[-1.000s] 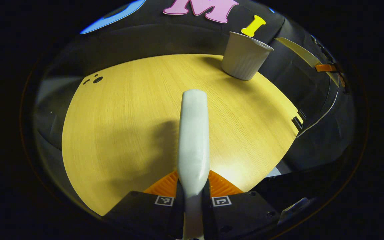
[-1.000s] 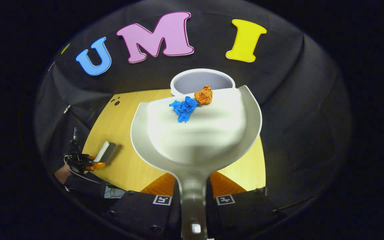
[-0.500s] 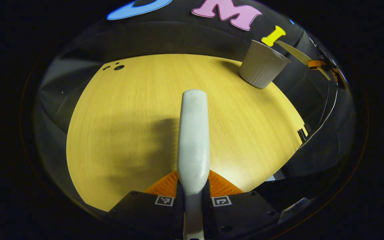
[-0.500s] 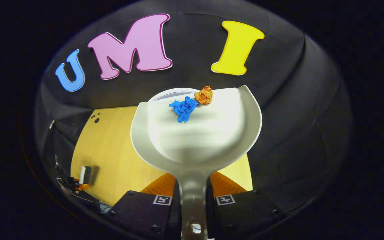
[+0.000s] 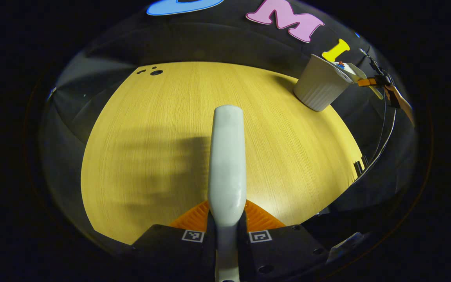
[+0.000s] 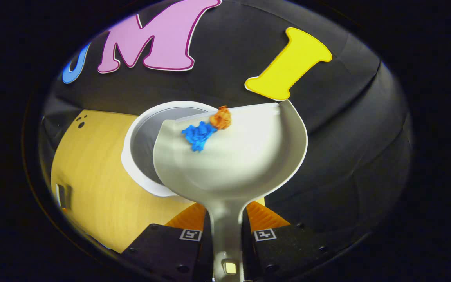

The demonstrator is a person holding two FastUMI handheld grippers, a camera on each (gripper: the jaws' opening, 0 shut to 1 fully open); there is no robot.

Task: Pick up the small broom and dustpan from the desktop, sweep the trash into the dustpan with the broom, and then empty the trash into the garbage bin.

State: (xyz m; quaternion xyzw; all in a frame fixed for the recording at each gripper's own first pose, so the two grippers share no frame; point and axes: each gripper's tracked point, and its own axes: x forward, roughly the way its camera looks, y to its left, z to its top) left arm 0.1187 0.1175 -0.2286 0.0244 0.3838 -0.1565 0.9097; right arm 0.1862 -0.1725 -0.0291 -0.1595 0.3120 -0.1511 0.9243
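1. Left gripper view: the left hand-held gripper (image 5: 226, 227) is clamped on the broom (image 5: 226, 156) handle above the bench (image 5: 151, 149); the garbage bin (image 5: 319, 88) stands far right.
2. Right gripper view: the right hand-held gripper (image 6: 225, 231) grips the dustpan (image 6: 241, 156) handle; the pan, tilted over the garbage bin (image 6: 143, 137), holds blue trash (image 6: 197, 134) and orange trash (image 6: 220, 118) near its lip.

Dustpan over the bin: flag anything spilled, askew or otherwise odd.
Nothing has spilled. The dustpan is tilted over the garbage bin, as tipping needs, and the blue paper wad and orange paper wad sit at its front lip, not yet dropped. The desktop shows no stray trash.
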